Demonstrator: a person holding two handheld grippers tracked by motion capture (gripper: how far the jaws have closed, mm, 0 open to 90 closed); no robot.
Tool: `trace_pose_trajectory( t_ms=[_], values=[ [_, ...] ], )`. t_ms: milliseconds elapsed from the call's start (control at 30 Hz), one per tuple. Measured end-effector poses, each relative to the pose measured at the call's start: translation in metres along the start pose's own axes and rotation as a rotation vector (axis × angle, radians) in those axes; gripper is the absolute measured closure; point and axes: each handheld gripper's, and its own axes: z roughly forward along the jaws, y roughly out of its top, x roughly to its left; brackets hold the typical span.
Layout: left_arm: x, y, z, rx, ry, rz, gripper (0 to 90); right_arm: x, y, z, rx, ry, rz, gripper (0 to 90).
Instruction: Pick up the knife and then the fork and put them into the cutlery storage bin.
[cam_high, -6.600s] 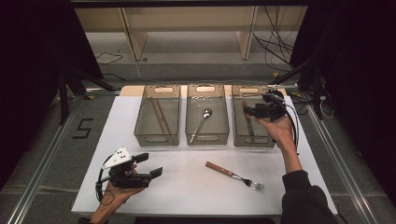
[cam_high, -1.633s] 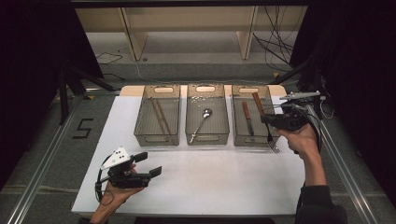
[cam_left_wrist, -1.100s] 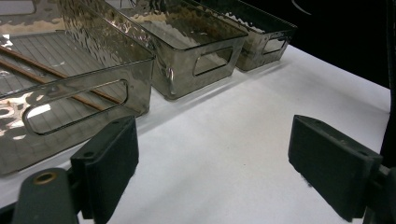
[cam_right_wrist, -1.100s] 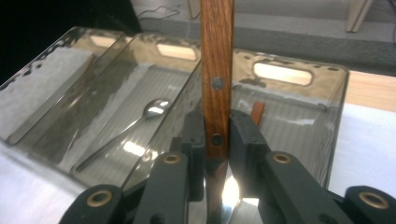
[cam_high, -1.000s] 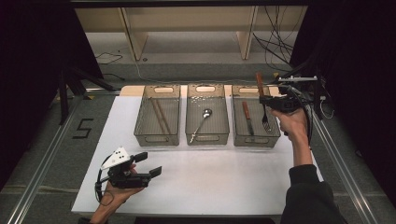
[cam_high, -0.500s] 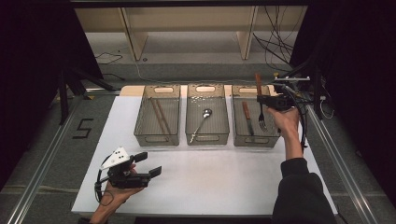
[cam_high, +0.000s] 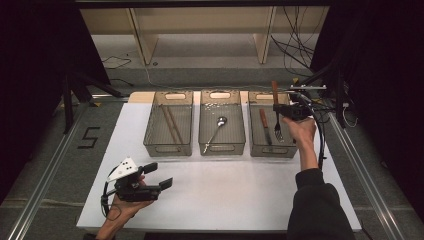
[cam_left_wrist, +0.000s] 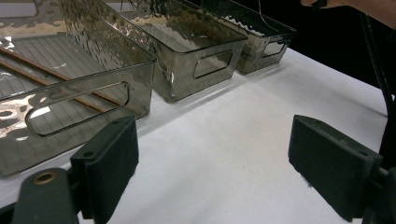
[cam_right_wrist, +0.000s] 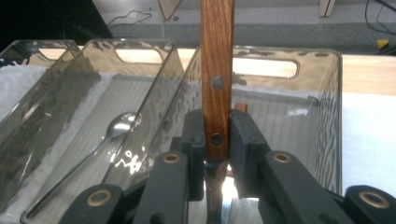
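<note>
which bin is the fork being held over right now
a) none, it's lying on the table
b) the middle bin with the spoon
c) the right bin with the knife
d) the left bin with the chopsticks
c: in the high view the right gripper is shut on the fork by its wooden handle, tines pointing down into the right bin, beside the knife lying in it.
</note>
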Motion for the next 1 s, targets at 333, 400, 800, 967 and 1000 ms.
trace_pose_trajectory(
  t_ms=[333, 400, 800, 967, 1000],
  values=[
    [0.000, 0.000, 0.000, 0.001, 0.000, 0.002, 15.7, -0.005, -0.010, 0.008, 0.029, -0.012, 0.023, 77.7],
    [0.000, 0.000, 0.000, 0.002, 0.000, 0.002, 15.7, -0.005, -0.011, 0.009, 0.032, -0.012, 0.022, 77.7],
    [0.000, 0.000, 0.000, 0.001, 0.000, 0.002, 15.7, -0.009, -0.019, 0.017, 0.084, -0.026, 0.075, 67.6],
    [0.000, 0.000, 0.000, 0.003, 0.000, 0.003, 15.7, -0.007, -0.016, 0.012, 0.069, -0.015, 0.066, 63.0],
    [0.000, 0.000, 0.000, 0.004, 0.000, 0.005, 15.7, -0.006, -0.016, 0.009, 0.061, -0.005, 0.063, 60.5]
  ],
)
